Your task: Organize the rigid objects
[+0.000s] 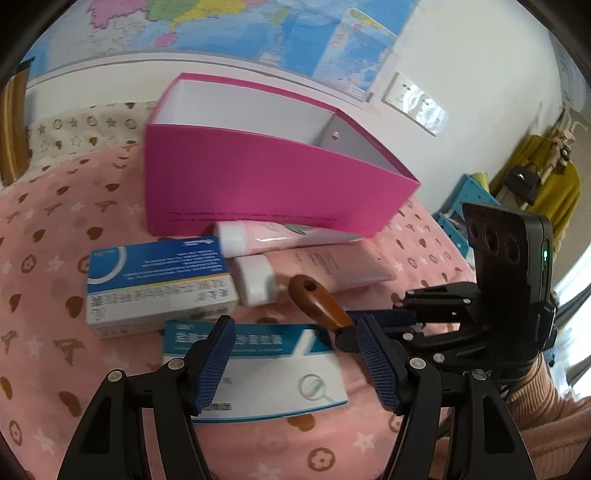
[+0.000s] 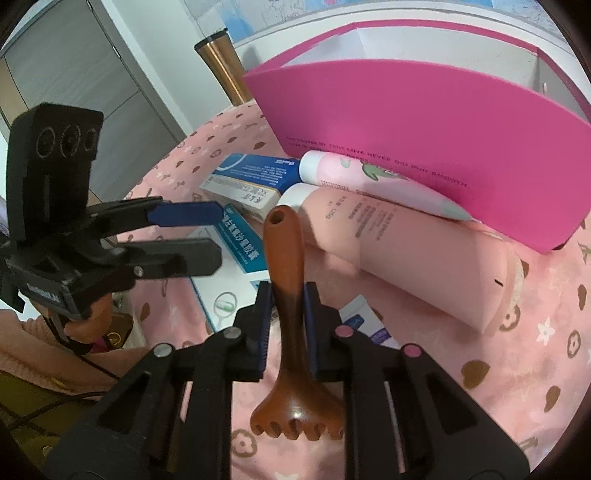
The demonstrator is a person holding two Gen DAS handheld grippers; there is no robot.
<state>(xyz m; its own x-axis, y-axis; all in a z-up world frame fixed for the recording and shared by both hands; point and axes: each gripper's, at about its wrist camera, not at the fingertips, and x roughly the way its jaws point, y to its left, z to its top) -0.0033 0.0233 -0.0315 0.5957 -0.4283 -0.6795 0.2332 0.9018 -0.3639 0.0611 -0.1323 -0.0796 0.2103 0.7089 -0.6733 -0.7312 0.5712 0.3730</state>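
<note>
My right gripper is shut on the neck of a brown wooden massager; its toothed head points toward the camera and its holed handle end points at the tubes. My left gripper is open, its pads hanging either side of a flat white-and-teal box without touching it. Behind that box lie a blue-and-white medicine box, a peach tube and a pink tube with a white cap. The open magenta box stands behind them, white inside, with nothing showing in it.
Everything rests on a pink patterned blanket. A copper tumbler stands behind the magenta box's left corner. A map covers the wall; a blue rack and yellow clothing are off to the right. A peach sleeve holds the right gripper.
</note>
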